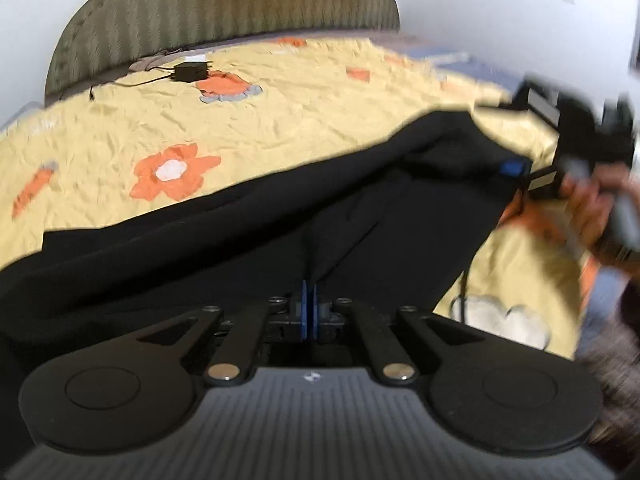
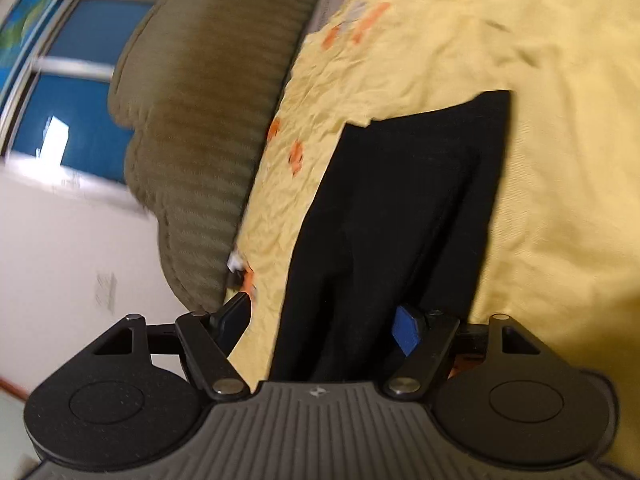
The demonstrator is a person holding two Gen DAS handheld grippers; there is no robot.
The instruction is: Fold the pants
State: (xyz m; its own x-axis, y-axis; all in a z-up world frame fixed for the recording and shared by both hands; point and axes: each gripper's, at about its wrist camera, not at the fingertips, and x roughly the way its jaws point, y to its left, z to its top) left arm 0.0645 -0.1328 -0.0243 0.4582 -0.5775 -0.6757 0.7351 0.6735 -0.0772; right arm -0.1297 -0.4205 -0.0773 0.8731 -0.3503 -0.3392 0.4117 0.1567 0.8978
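Black pants (image 1: 240, 240) lie stretched across a yellow bedspread (image 1: 280, 120) printed with orange flowers. My left gripper (image 1: 310, 300) is at the near edge of the pants, its blue pads pressed together on a pinched ridge of the black cloth. At the right end of the pants, a hand (image 1: 588, 200) holds my right gripper (image 1: 528, 140), blurred. In the right wrist view the pants (image 2: 400, 220) run away between the fingers of the right gripper (image 2: 320, 326), which stands open. One of its fingers (image 2: 236, 316) is over the bedspread (image 2: 560, 160) and its blue pad (image 2: 406, 332) is over the cloth.
A green striped headboard (image 1: 224, 12) stands at the far side of the bed, also seen in the right wrist view as the headboard (image 2: 208, 140). A black adapter (image 1: 190, 72) with a cable lies near it. White walls and a window (image 2: 80, 80) lie beyond.
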